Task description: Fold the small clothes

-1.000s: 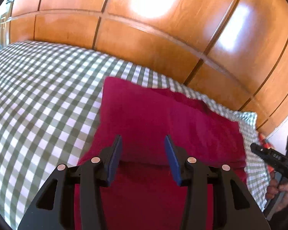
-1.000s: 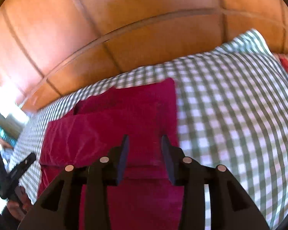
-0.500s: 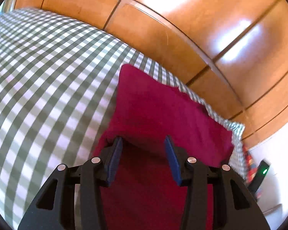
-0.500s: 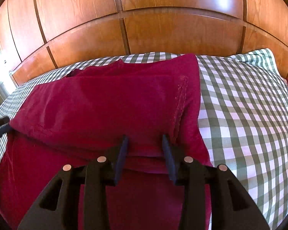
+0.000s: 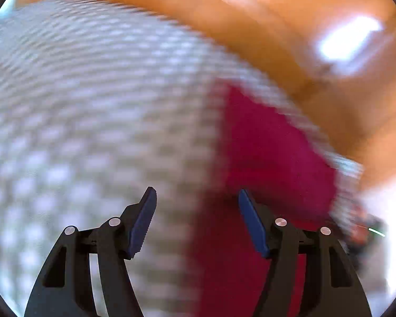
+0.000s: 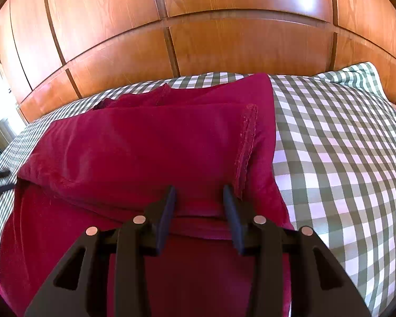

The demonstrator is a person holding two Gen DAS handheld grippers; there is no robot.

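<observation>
Lying on the checked bed (image 6: 343, 158), the red garment (image 6: 145, 145) is 1 fold in. The left gripper (image 5: 195, 222) fingers are opening, empty, at its left edge. The right gripper (image 6: 199, 211) fingers stand parted over the folded edge, gripping nothing. Next likely calls for pinching both corners.

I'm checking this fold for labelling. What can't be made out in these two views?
- Left wrist view: motion blur smears the red garment and checked cover; its folds are unreadable.
- Left gripper: jaws opening, nothing between them; which cloth edge it aims at is unclear.
- Right wrist view: the right gripper hides the garment's near fold; contact cannot be told.
- Garment's near end: cut off by the bottom edge.
</observation>
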